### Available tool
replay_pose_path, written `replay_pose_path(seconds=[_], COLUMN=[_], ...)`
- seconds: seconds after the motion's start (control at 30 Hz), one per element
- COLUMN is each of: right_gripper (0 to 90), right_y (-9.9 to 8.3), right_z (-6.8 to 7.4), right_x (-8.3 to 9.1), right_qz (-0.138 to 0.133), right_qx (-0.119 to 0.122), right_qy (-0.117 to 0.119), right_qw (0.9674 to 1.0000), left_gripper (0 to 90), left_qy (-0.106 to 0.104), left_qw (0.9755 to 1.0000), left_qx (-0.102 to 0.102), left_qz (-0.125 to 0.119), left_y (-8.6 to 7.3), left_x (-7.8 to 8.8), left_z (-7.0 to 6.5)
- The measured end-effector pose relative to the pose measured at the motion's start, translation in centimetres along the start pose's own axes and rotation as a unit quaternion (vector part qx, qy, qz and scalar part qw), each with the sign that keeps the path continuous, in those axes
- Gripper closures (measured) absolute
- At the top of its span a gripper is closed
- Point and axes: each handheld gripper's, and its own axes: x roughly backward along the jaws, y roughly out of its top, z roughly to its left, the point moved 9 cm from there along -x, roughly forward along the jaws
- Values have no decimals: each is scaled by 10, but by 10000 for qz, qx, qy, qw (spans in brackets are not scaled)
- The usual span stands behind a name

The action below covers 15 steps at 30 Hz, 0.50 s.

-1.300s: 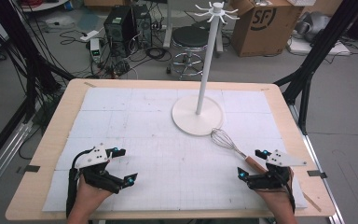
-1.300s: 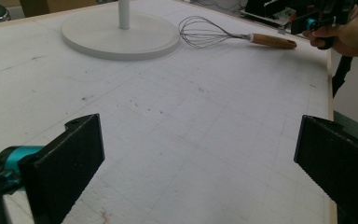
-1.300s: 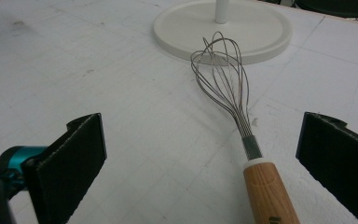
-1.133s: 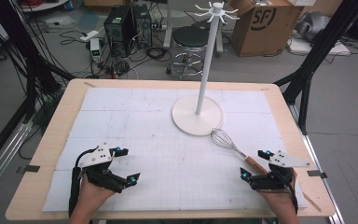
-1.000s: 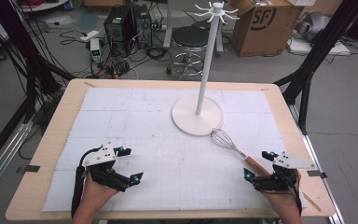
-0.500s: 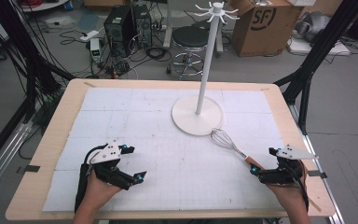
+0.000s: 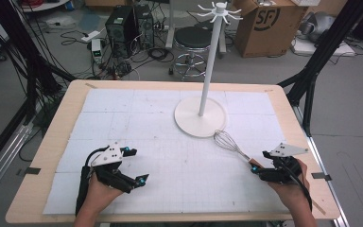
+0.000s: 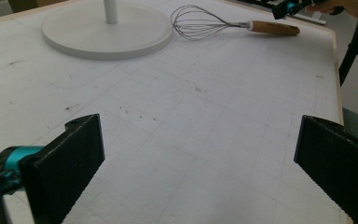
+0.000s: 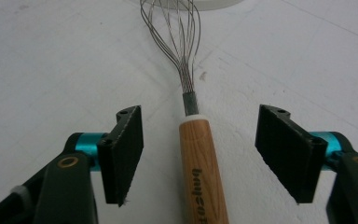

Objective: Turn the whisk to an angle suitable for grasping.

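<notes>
While the wide wooden table [image 7: 52, 142] with its white gridded mat [image 7: 160, 142] carries only a few things, the work in hand is clear: the pickup of the whisk [image 7: 231, 146]. The tall white hanging stand [image 7: 208, 71] rises from its round base [image 7: 201, 117] at the far middle of the mat, and the whisk lies flat just beside this base, toward the person's right, with the wire head near the base and the wooden handle [image 9: 203, 168] pointing to the right gripper [image 7: 260, 171].

The step seems to be the closing on the handle. The right gripper's jaws have just been closing, and the handle lies between them, but in the right gripper view a gap is visible on both sides, so the pads do not press it yet. The next move probably calls for finishing the squeeze near the top of the handle and then lifting without letting the whisk swing.

The left gripper [image 7: 123, 172] rests near the front left of the mat, jaws wide apart and holding nothing.

From the high view the gaps at the handle cannot be judged; the right gripper view shows them plainly. The left gripper view shows the whisk [image 8: 214, 24] from the side, flat on the mat.
</notes>
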Motion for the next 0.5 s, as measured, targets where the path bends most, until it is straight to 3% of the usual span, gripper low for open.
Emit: replay_pose_path(seconds=[0.1,0.17,0.5], right_gripper=[389,394,454], right_y=[-5,-12,-20], right_z=[1,1,-1], right_x=[-2,-5,-13], right_qz=[16,281,604], right_qx=[-110,-49,26], right_qy=[25,113,-123], right_qw=[9999,9995,9981], left_gripper=[21,21,21], left_qy=[20,7,25], left_qw=[10000,10000,10000], left_qx=[-6,-14,-10], left_qz=[19,45,85], left_y=[0,-1,-3], left_x=[0,-1,-1], left_z=[1,0,-2])
